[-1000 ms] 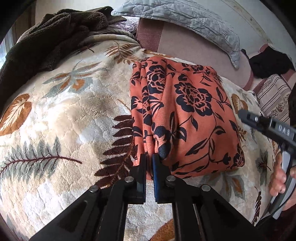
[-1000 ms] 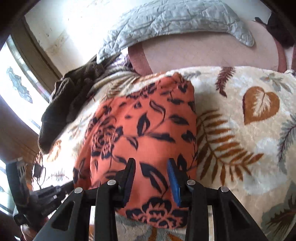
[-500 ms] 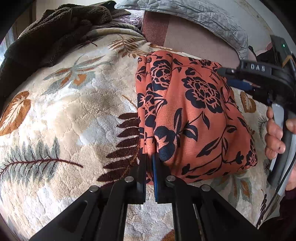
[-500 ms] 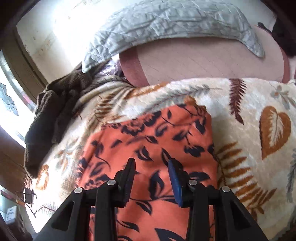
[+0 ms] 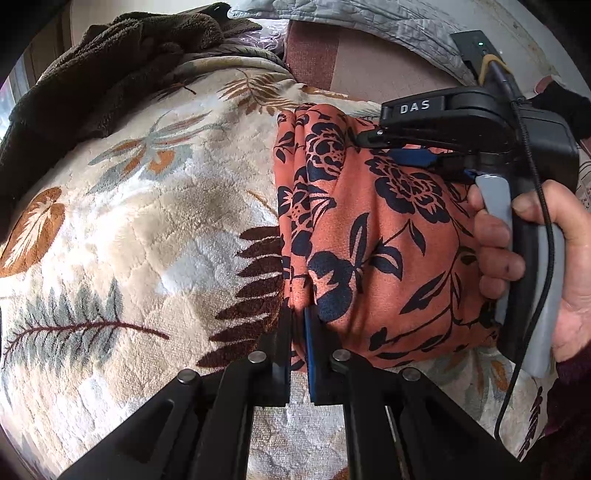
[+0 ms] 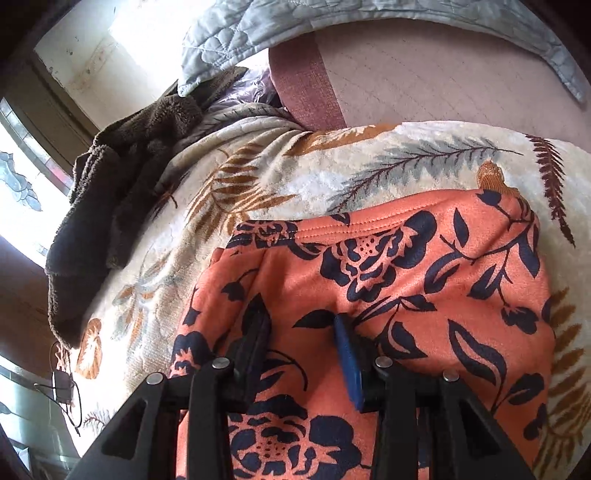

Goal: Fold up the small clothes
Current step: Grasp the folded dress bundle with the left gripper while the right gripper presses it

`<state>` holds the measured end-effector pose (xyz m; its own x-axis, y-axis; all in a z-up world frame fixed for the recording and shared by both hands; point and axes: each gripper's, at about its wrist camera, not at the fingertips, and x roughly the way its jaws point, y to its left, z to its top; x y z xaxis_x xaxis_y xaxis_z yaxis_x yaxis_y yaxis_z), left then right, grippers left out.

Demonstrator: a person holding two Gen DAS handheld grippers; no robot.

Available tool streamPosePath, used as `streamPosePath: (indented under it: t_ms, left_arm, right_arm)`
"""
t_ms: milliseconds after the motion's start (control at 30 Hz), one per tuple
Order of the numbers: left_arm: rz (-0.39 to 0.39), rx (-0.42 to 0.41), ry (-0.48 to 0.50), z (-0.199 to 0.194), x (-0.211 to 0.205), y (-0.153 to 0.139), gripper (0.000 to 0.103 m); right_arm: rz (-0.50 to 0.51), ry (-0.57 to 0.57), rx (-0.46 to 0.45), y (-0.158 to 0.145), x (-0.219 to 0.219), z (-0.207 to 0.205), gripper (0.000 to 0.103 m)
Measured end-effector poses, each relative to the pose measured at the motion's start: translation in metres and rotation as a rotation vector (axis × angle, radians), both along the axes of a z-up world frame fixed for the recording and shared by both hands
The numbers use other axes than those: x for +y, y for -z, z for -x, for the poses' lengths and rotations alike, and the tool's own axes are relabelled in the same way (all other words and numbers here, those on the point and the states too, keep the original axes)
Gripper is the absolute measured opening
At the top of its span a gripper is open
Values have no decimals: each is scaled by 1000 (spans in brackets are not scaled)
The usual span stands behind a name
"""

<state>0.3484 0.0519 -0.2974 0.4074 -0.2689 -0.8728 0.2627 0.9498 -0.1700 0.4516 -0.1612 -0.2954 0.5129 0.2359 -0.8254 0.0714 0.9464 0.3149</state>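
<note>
An orange garment (image 5: 380, 236) with a dark blue flower print lies folded on a cream leaf-patterned blanket (image 5: 155, 229). My left gripper (image 5: 298, 314) is shut on the garment's near left corner. My right gripper (image 6: 301, 325) is open, its fingers spread just above the garment (image 6: 406, 288) near its stitched far hem. In the left wrist view the right gripper (image 5: 373, 142) reaches over the garment's far edge from the right, held by a hand (image 5: 535, 258).
A dark brown fleece (image 5: 96, 74) is bunched at the far left of the bed. A grey quilted pillow (image 6: 388, 22) and a pink sheet (image 6: 443, 85) lie beyond the blanket. A window (image 6: 22, 177) is at the left.
My right gripper has moved forward over the garment toward its far hem, staying open. My left gripper has kept its hold on the near corner.
</note>
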Motion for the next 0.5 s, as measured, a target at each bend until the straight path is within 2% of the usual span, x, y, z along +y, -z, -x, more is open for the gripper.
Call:
streamPosePath:
  t_ms: [67,167,367,500]
  left_arm:
    - [-2,-2,-2,-1,0,0,6]
    - [-5,-7,-3,0,0,1,6]
    - [-18,-17,-9,4,-1,0,6]
    - [-29,-23,-12,7,-2,-1,6]
  right_arm:
    - [-43,0,-6,-11,-9,10,41]
    - [-89,25,-52,-30,-25,30,52]
    - [21,15,-92,-59,-45,93,52]
    - [39,20,-77,-55,-58,125,52]
